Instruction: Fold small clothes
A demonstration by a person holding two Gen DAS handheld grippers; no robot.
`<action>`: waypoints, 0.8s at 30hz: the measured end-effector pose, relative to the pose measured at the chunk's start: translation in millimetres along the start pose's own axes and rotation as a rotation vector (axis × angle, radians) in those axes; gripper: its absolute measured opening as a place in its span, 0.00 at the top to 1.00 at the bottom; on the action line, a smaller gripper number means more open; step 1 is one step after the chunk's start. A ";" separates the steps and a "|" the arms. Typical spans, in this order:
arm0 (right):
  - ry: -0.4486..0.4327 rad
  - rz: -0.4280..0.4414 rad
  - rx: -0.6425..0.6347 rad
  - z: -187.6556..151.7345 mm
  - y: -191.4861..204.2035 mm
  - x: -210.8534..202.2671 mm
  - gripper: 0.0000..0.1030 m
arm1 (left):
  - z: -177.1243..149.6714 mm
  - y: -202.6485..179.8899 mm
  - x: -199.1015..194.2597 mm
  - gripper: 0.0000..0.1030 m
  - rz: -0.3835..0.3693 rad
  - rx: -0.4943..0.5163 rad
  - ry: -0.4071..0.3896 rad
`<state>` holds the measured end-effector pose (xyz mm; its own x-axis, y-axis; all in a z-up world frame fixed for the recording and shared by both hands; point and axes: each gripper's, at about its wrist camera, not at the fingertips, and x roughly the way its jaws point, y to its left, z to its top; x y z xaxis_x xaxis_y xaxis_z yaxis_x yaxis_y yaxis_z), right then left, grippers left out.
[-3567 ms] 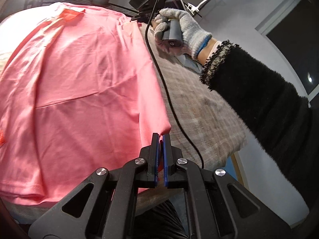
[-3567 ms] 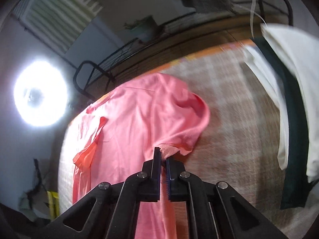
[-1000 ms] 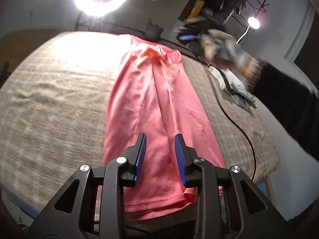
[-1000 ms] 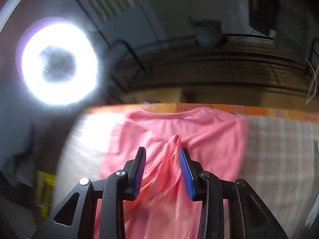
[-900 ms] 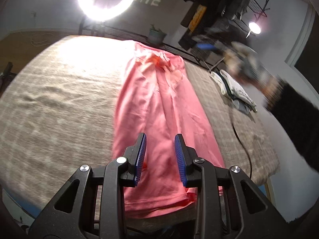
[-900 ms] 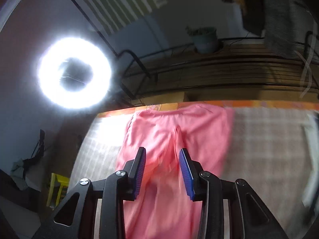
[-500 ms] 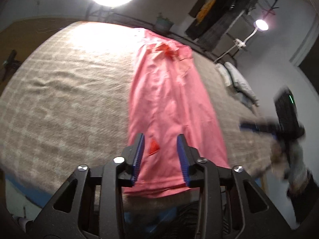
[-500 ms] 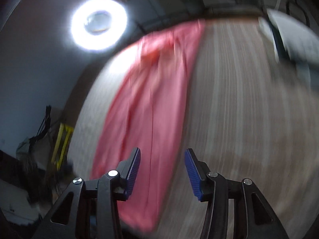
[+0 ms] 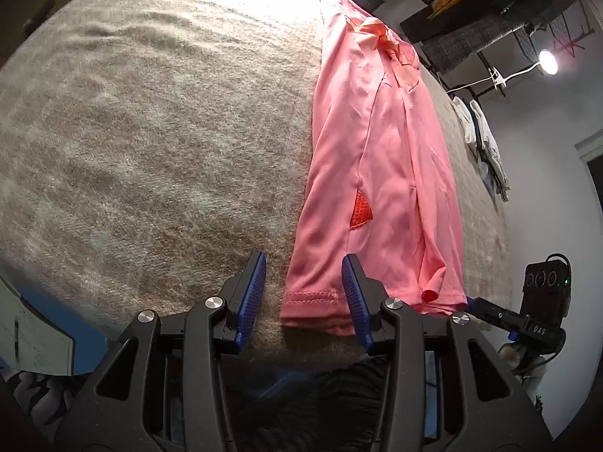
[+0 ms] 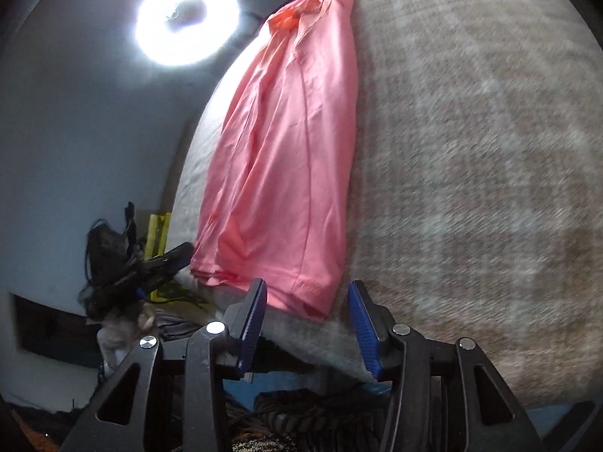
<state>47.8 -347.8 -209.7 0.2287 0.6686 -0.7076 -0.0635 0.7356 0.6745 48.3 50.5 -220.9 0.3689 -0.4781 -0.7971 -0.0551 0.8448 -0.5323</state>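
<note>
A pink T-shirt [image 9: 380, 158] lies folded into a long narrow strip on the beige plaid-covered table [image 9: 150, 132]. It also shows in the right wrist view [image 10: 286, 150]. My left gripper [image 9: 305, 297] is open and empty, at the near-left corner of the shirt's hem. My right gripper [image 10: 307, 320] is open and empty, at the near-right corner of the hem. The right gripper also shows at the right edge of the left wrist view [image 9: 501, 314], and the left gripper shows blurred in the right wrist view [image 10: 166, 263].
A small pile of white and dark clothes [image 9: 482, 139] lies at the table's far right. A ring light [image 10: 188, 19] shines beyond the table's far end. The near table edge [image 9: 301, 350] is just below both grippers.
Both grippers have let go of the shirt and opened. The shirt now lies folded lengthwise into a strip. Both grippers have drawn back to the near hem, the right one swinging down from the collar end.
</note>
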 end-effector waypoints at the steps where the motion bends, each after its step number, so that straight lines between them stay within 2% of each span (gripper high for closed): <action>1: -0.001 0.002 -0.012 -2.7 1.4 -0.9 0.54 | 0.1 -1.1 0.0 0.59 -0.006 0.001 0.000; 2: -0.004 0.003 -0.022 -4.2 2.8 -1.3 0.58 | -0.4 -2.3 0.4 0.70 -0.014 0.005 0.002; 3: -0.002 0.008 -0.024 -3.8 3.1 -1.0 0.66 | -0.8 -5.1 3.2 0.94 -0.022 0.014 0.015; 4: 0.009 0.022 -0.019 -2.9 2.9 1.3 0.79 | -2.1 -8.7 7.2 0.98 -0.022 0.031 0.036; 5: 0.025 0.033 -0.015 -2.7 3.4 6.0 0.89 | -2.5 -12.2 8.4 0.98 -0.013 0.042 0.036; 6: 0.035 0.032 -0.018 -2.2 3.6 8.8 0.95 | -4.2 -15.4 5.3 0.98 0.000 0.057 0.024; 8: 0.044 0.017 -0.035 -4.6 9.1 15.0 0.98 | -7.1 -21.2 -5.9 0.99 -0.023 0.063 0.000; 11: 0.010 0.052 -0.037 -7.6 13.8 -2.4 0.99 | -11.8 -26.9 -21.7 0.99 -0.015 0.096 -0.043; 14: -0.013 0.033 -0.063 -9.0 13.2 -12.7 0.99 | -14.1 -19.5 -10.3 0.99 0.026 0.098 -0.017; 17: 0.012 -0.011 -0.044 -8.5 2.4 -4.5 0.99 | -14.5 -9.3 -1.6 0.99 0.005 0.052 0.007; 20: 0.008 0.004 -0.051 -12.3 2.7 -1.5 0.95 | -13.3 -11.3 -6.8 0.98 -0.012 0.053 -0.011; 21: 0.007 0.008 -0.050 -12.7 2.9 -2.0 0.92 | -11.5 -11.0 -6.1 0.86 -0.016 0.049 -0.007; 23: 0.007 0.035 -0.033 -12.8 1.5 -2.8 0.59 | -7.3 -6.9 -0.9 0.61 -0.039 0.011 0.020; 24: -0.003 0.048 -0.020 -11.2 -2.7 -8.1 0.58 | -5.7 -4.9 2.2 0.61 -0.059 -0.013 0.027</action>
<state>35.3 -353.9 -208.2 0.2278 0.7025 -0.6742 -0.0938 0.7051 0.7029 44.0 43.9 -221.6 0.3463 -0.5337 -0.7715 -0.0459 0.8118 -0.5822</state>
